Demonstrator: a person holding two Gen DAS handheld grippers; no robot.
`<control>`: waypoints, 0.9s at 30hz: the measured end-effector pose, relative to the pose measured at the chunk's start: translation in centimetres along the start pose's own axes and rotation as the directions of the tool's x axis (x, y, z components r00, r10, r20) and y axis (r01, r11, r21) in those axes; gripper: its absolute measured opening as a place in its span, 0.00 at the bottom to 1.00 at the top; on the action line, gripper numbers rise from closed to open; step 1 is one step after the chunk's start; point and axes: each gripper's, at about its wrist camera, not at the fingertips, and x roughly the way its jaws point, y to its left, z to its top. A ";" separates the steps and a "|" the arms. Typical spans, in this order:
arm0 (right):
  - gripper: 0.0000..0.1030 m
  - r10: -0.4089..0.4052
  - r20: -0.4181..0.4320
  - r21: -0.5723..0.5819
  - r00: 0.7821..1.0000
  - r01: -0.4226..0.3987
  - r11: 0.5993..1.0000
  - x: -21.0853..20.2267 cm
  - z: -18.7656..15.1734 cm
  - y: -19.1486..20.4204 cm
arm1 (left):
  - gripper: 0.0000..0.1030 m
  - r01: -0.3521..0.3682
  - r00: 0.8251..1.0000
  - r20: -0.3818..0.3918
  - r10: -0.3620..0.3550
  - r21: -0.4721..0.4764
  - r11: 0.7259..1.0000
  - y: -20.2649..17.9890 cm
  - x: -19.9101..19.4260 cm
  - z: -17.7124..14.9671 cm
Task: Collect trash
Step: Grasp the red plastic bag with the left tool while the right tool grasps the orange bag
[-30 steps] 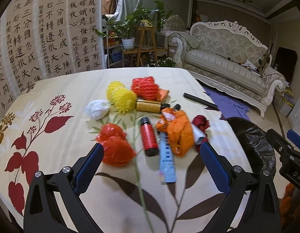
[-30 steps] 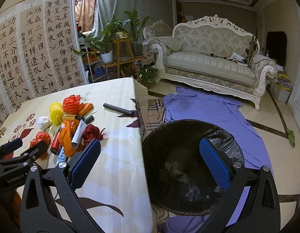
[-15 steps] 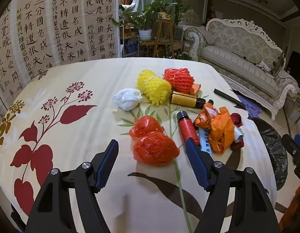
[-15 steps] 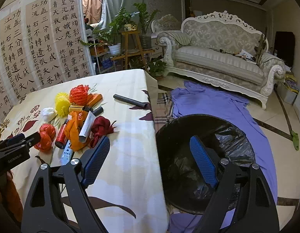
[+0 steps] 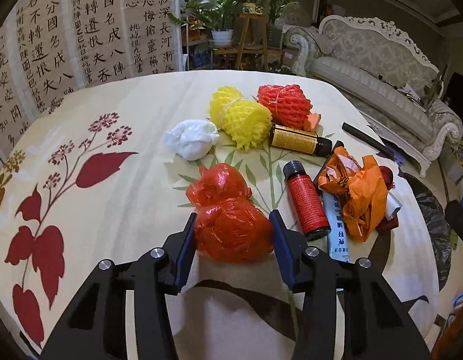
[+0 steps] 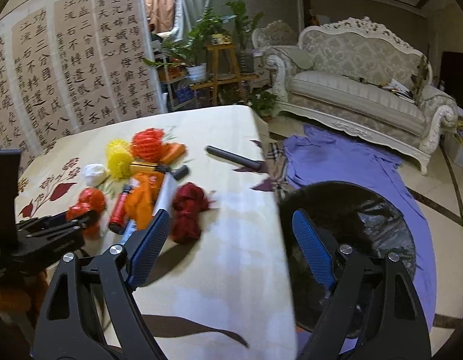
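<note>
Left gripper [image 5: 234,234] clamped on crumpled red plastic bag [image 5: 231,219], both blue pads pressed against its sides, bag resting on floral tablecloth [image 5: 117,198]. Same grip visible at 9 o'clock in right wrist view.

Right gripper [image 6: 228,240] spread wide, holding nothing, hovering over table edge; black-lined trash bin [image 6: 360,219] at 3 o'clock of it, on floor beside table.

Remaining trash on cloth, seen from left wrist view:
- white tissue wad [image 5: 191,139] at 11 o'clock of red bag, apart from it
- yellow foam net [image 5: 240,117] at 12 o'clock, touching red foam net [image 5: 284,105] to its right
- amber bottle [image 5: 299,139] lying flat, just below the nets
- red bottle [image 5: 305,201] lying flat at 2 o'clock of red bag, just beside it
- blue-white tube [image 5: 338,228] beside red bottle, partly under orange plastic bag [image 5: 357,192]
- dark red cloth bundle [image 6: 188,210] at 12 o'clock of right gripper's left finger, nearer table edge
- black stick [image 6: 233,157] at far edge of table, well apart from pile

Purple cloth [image 6: 345,156] on floor behind bin.
</note>
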 end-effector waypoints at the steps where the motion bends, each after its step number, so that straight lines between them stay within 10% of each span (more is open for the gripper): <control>1: 0.78 0.015 -0.001 -0.011 1.000 -0.015 1.000 0.1 0.1 0.6 | 0.45 -0.006 1.000 0.006 0.006 0.002 1.000 0.2 -0.2 -0.1; 14: 0.53 0.158 -0.054 -0.110 0.986 -0.163 0.980 2.9 2.0 7.1 | 0.44 -0.093 0.994 0.053 0.097 -0.075 0.993 6.5 -2.5 -0.2; 27: 0.44 0.047 -0.106 -0.207 0.993 -0.068 0.976 6.5 1.3 9.6 | 0.44 -0.106 0.993 0.032 0.112 -0.136 0.985 10.6 -2.0 -1.0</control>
